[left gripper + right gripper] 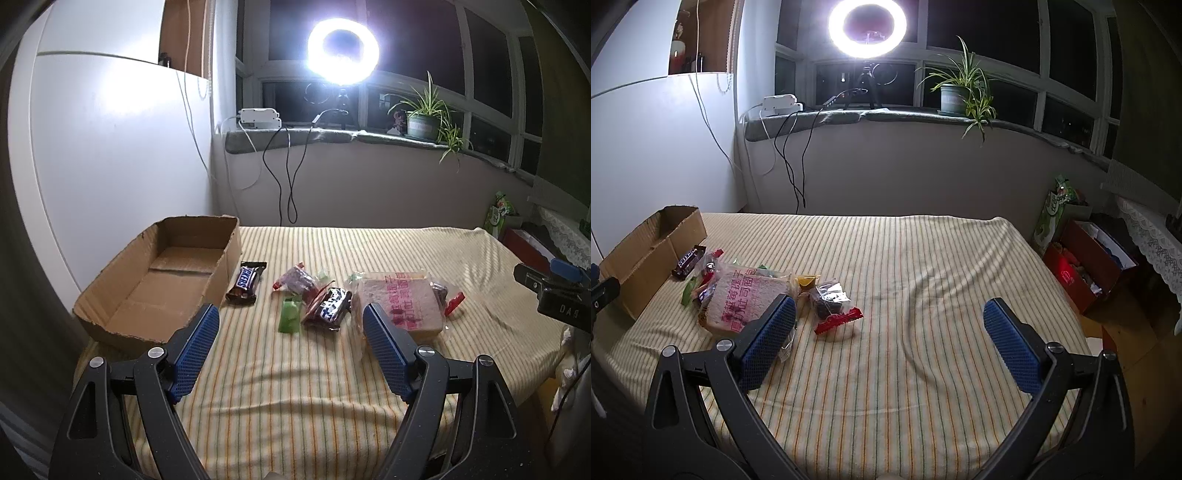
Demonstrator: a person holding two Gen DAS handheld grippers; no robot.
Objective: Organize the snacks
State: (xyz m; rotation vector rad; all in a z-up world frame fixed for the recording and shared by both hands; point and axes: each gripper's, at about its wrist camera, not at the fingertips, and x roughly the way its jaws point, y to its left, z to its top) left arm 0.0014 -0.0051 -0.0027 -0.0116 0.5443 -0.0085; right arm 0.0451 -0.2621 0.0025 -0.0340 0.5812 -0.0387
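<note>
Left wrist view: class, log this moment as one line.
left gripper: open, empty | right gripper: open, empty | cardboard box: empty | snacks on striped cloth

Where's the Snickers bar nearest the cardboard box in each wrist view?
Left wrist: Snickers bar left of centre, just right of the cardboard box, ahead of the open left gripper.
Right wrist: Snickers bar at far left, beside the box.
Shared landmark: the bagged bread slice.

box (155, 295) left of snack pile (325, 302) (touching, perhaps) on bed (332, 387).
</note>
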